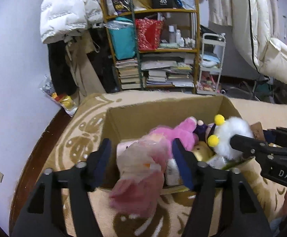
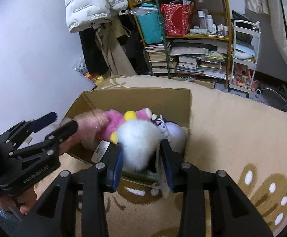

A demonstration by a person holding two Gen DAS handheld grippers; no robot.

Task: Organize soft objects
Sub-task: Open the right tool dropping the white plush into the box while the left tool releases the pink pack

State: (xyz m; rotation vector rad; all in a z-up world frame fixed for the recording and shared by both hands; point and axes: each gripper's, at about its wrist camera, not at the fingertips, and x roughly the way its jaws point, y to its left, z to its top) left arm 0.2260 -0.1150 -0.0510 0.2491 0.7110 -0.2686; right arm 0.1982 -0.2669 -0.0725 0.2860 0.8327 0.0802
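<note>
An open cardboard box [image 1: 153, 112] [image 2: 139, 100] stands on a beige patterned rug and holds a pink plush [image 1: 182, 132] [image 2: 117, 120], a purple one [image 1: 201, 130] and a yellow one [image 1: 201, 150]. My left gripper [image 1: 142, 154] [image 2: 63, 121] hangs over the box's near left part with its jaws apart. A pink toy in clear wrap [image 1: 141, 169] [image 2: 90, 122] lies blurred between them, loose of the pads. My right gripper [image 2: 142, 158] [image 1: 257, 136] is over the box's near right part. A white fluffy toy with yellow pompoms [image 2: 139, 138] [image 1: 236, 132] sits between its spread fingers, its tag dangling.
The rug [image 1: 80, 134] runs out to a bare wall on the left. Behind the box stand a crowded wooden shelf [image 1: 163, 49] with books and bags and a white trolley [image 1: 210, 63]. White padded coats hang at both sides. A person's hand [image 2: 25, 209] grips the left tool.
</note>
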